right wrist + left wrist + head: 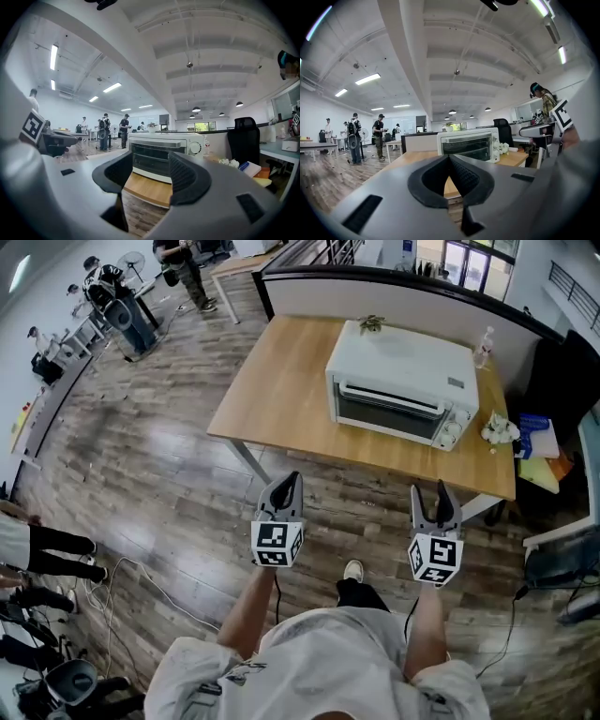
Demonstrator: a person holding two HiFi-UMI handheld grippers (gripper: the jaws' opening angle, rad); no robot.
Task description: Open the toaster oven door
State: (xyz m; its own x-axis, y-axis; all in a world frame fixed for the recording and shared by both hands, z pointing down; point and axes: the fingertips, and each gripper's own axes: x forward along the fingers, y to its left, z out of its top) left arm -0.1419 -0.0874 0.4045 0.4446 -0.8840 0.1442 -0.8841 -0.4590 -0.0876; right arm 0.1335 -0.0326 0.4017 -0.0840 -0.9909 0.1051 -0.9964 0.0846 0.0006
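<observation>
A white toaster oven [401, 382] is being carried by a wooden tabletop [272, 399], toward its right part, with the glass door [389, 415] facing the person and lying shut against the body. A handle bar [392, 396] is running along the door's top edge, and a column of knobs [452, 433] is sitting just to the right of the door. A clear bottle [484, 347] is standing behind the oven's right rear corner, and a small white bunch [499, 430] is lying near the oven's right side, close to the tabletop's edge. Both tools are being held out over the wooden floor [159, 474], short of the tabletop's near edge and well apart from the oven. The left tool [291, 482] is being held narrow, its jaws meeting at the tips with nothing between them. The right tool [431, 491] is being held wide, its jaws standing apart and empty; in the right gripper view the oven's front is being framed between them from a distance. Several people [187, 268] are standing at the far left of the room.
</observation>
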